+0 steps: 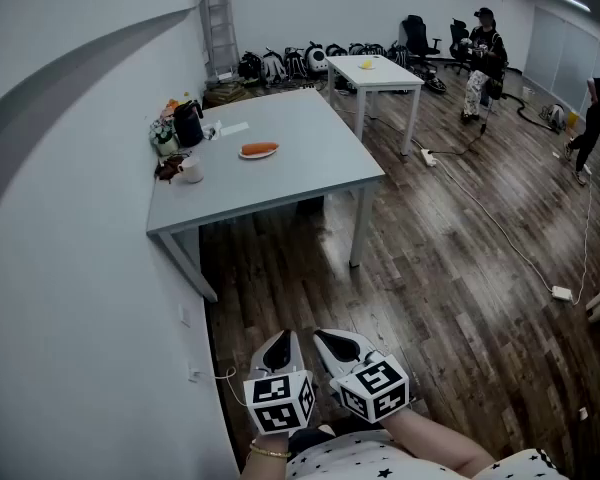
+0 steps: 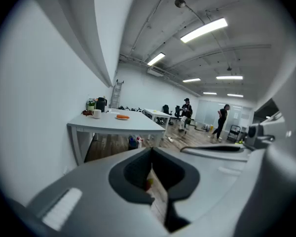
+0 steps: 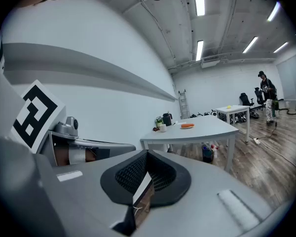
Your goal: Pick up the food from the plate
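An orange piece of food (image 1: 259,149) lies on a small white plate (image 1: 246,155) on the grey table (image 1: 300,128), far ahead of me. It also shows in the left gripper view as the food (image 2: 122,116) and in the right gripper view as the food (image 3: 187,126). Both grippers hang close to my body, low over the wooden floor and well short of the table. My left gripper (image 1: 277,340) is shut with nothing in it, and its jaws meet in its own view (image 2: 152,157). My right gripper (image 1: 332,338) is also shut and empty (image 3: 147,158).
A black kettle (image 1: 188,123), a white mug (image 1: 191,171) and a small plant (image 1: 163,133) stand at the table's left end by the wall. A second white table (image 1: 372,71), chairs, bags and a ladder (image 1: 218,23) stand behind. Two people are at the back right. Cables and a power strip (image 1: 562,292) lie on the floor.
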The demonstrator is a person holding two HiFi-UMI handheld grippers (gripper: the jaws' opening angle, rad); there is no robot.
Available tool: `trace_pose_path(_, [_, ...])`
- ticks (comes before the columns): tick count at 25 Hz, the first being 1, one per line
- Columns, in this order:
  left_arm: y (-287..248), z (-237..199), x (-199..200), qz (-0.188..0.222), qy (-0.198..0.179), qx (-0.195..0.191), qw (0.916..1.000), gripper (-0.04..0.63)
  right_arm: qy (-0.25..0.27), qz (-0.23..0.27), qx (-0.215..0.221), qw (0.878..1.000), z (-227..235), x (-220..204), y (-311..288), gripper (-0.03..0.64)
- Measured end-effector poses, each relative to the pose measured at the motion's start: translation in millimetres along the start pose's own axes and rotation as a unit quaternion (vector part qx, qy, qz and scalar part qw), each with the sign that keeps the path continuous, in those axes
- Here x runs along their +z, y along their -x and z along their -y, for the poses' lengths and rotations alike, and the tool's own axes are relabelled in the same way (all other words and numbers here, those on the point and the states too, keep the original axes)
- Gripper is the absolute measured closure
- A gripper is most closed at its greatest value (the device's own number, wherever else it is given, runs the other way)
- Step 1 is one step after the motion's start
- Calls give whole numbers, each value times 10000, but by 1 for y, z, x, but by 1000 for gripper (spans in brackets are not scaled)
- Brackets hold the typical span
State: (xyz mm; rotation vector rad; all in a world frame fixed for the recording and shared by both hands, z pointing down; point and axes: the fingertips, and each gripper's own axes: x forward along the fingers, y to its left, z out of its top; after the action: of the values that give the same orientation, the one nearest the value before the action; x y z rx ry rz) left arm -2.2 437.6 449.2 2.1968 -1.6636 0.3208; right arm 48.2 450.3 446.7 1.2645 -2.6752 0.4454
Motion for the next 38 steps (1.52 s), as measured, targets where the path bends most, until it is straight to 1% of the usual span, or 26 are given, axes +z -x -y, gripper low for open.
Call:
trace_pose_path(7, [-13,-22,-2,-88,43,13,10000,588,-18,-86,-22,10000,-1,-1,-26,618])
trace_pose_path(12, [-51,-38,9,-101,99,103,9998,588,-46,-88,3,10000,23,6,-59,618])
trace_pose_path(17, [-112,-56,36,-20,111,191,9998,588,108,-5,17,9999,70,32,-113,618])
trace_pose_path(24, [-222,-72,102,45,98,319,9994,588,199,120,54,9997,160,95,-198,618])
trace_pose_path(28, [-283,-79,135,129,63,396,9991,588,256,116,241,9993,203,120,-241,618])
trace_pose_path(32, [-328,-88,154,148,125,592,9981,588,321,170,382,9986,239,140,-273,618])
trace_pose_path(38, [-378,-111,167,26,279,711,9971,588,127,8,366,9992,282,151,-319,618])
